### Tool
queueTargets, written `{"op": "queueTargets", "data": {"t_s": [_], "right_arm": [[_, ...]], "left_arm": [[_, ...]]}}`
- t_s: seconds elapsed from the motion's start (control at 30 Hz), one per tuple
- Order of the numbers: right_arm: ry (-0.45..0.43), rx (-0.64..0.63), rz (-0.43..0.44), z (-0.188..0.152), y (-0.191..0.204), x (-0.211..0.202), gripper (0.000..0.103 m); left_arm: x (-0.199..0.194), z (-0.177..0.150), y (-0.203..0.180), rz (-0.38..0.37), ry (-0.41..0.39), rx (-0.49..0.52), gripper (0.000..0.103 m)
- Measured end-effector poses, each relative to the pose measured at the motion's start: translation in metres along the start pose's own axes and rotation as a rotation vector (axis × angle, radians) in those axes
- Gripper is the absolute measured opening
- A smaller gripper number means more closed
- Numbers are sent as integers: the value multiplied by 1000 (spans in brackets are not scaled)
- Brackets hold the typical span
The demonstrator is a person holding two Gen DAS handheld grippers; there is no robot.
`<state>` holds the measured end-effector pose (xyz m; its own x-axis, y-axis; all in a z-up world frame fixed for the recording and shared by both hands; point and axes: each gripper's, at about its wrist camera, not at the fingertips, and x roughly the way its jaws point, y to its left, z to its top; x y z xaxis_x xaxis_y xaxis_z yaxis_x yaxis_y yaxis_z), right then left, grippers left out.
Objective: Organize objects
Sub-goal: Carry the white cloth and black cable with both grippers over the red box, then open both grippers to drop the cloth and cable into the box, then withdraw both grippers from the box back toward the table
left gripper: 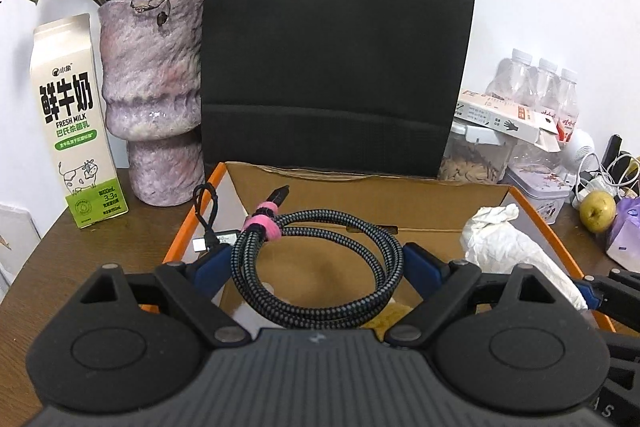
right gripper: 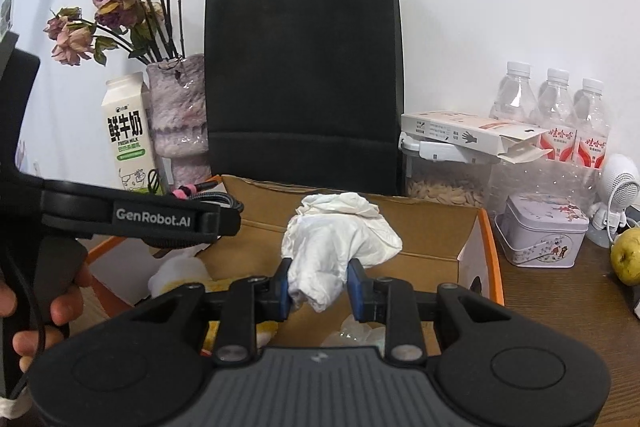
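Observation:
My left gripper (left gripper: pixel 318 265) is shut on a coiled black braided cable (left gripper: pixel 320 267) bound with a pink strap (left gripper: pixel 262 221), held above the open cardboard box (left gripper: pixel 360 187). My right gripper (right gripper: pixel 318 287) is shut on a crumpled white tissue (right gripper: pixel 340 235), held over the same box (right gripper: pixel 440 219). The tissue also shows at the right in the left wrist view (left gripper: pixel 512 247). The left gripper's body and the cable's pink end show at the left in the right wrist view (right gripper: pixel 188 193). More crumpled white paper (right gripper: pixel 356 333) lies inside the box.
A black paper bag (left gripper: pixel 336 59) stands behind the box. A vase of dried roses (left gripper: pixel 152 99) and a milk carton (left gripper: pixel 76 123) stand at the left. At the right are water bottles (right gripper: pixel 556 107), a seed jar (right gripper: pixel 448 179), a tin (right gripper: pixel 540 235) and a pear (right gripper: pixel 628 257).

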<state>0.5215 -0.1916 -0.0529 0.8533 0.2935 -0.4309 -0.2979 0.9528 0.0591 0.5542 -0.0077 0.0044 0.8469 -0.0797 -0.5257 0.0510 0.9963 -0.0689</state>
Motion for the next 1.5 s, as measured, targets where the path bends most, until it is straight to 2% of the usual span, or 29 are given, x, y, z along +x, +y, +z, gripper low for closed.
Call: {"op": "queueTargets", "data": {"t_s": [0.07, 0.13, 0.17, 0.2, 0.23, 0.3, 0.33, 0.5, 0.87, 1.1, 1.5], "right_arm": [[3, 3, -3, 0, -1, 1, 29], [5, 7, -5, 0, -1, 1, 36], [7, 11, -8, 0, -2, 2, 49], [9, 16, -9, 0, -2, 2, 60], [9, 20, -14, 0, -3, 2, 66], [9, 30, -27, 0, -5, 3, 92], [7, 37, -34, 0, -5, 3, 98], [6, 54, -44, 1, -8, 1, 103], [-4, 62, -44, 2, -6, -6, 103], [-31, 49, -41, 4, 1, -19, 103], [-120, 53, -37, 4, 3, -66, 103]], "left_arm": [[0, 0, 1, -2, 0, -3, 92], [0, 0, 1, -7, -2, -5, 94], [-1, 1, 2, -9, -10, -10, 101], [-2, 1, 2, -11, -20, -15, 103], [-5, 1, 2, -14, -35, -25, 103], [-8, 3, 4, -29, -47, -40, 103], [-9, 4, 4, -33, -49, -45, 103], [-10, 5, 5, -22, -48, -51, 103], [-24, 5, 5, -40, -65, -66, 103], [-50, 5, 8, -61, -112, -77, 103], [-98, -1, 17, -67, -180, -104, 103]]}}
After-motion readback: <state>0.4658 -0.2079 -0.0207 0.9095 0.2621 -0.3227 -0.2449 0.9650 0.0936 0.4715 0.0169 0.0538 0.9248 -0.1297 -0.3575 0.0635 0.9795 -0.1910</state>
